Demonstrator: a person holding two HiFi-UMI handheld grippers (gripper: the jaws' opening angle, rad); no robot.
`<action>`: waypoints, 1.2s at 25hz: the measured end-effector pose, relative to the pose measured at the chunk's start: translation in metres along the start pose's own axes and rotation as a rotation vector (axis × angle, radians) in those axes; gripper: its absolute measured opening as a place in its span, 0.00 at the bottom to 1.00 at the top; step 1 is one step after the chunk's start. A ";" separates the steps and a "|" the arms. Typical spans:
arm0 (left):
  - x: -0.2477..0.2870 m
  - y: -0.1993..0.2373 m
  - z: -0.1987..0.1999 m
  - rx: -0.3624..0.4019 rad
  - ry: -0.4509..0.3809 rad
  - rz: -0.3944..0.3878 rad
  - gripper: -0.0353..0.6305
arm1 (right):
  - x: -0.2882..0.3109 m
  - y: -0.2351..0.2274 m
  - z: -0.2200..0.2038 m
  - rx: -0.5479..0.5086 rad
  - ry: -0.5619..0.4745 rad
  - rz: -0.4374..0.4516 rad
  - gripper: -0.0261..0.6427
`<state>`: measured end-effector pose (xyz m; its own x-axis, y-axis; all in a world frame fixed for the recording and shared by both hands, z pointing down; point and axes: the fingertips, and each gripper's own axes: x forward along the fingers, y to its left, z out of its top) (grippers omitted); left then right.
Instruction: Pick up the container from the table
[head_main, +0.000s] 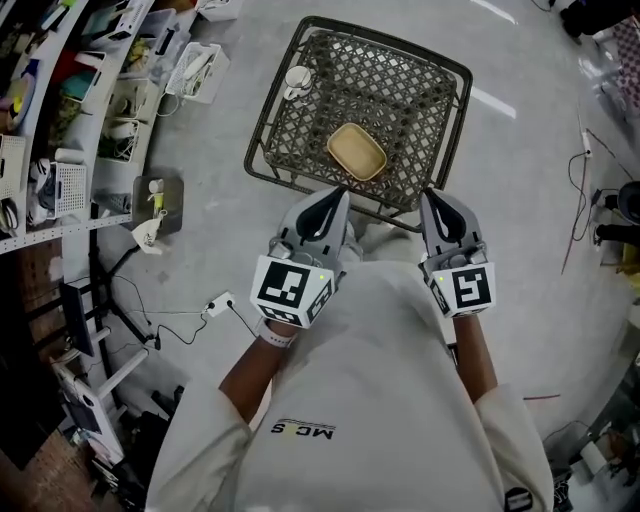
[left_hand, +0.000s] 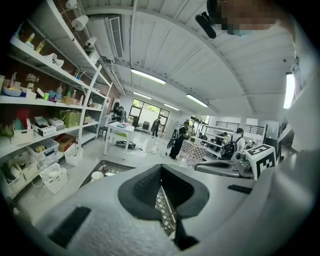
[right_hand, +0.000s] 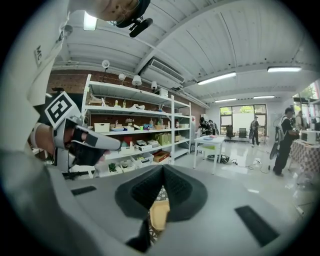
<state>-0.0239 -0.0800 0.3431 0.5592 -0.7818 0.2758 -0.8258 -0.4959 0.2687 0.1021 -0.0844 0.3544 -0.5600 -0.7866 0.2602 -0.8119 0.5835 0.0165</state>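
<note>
A shallow tan container lies near the front middle of a dark lattice table. Both grippers hang at the table's near edge, close to my chest and short of the container. The left gripper is shut and holds nothing. The right gripper is shut too, also empty. In the left gripper view the left gripper has its jaws together, with table lattice showing through the slit below. In the right gripper view the container shows through the slit under the right gripper.
A white cup stands at the table's far left corner. Shelves with white baskets run along the left. A power strip and cables lie on the floor. People stand far off by a white table.
</note>
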 end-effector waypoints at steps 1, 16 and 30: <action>-0.001 0.001 0.000 0.001 0.000 0.004 0.08 | 0.004 0.001 -0.004 -0.002 0.005 0.006 0.07; -0.009 0.023 -0.014 -0.029 0.018 0.067 0.08 | 0.061 0.005 -0.058 0.019 0.120 0.074 0.07; 0.010 0.036 -0.024 -0.051 0.038 0.073 0.08 | 0.109 -0.011 -0.109 0.013 0.226 0.074 0.07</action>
<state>-0.0464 -0.0968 0.3779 0.5012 -0.7996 0.3309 -0.8600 -0.4178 0.2930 0.0678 -0.1549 0.4881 -0.5684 -0.6752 0.4701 -0.7728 0.6343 -0.0233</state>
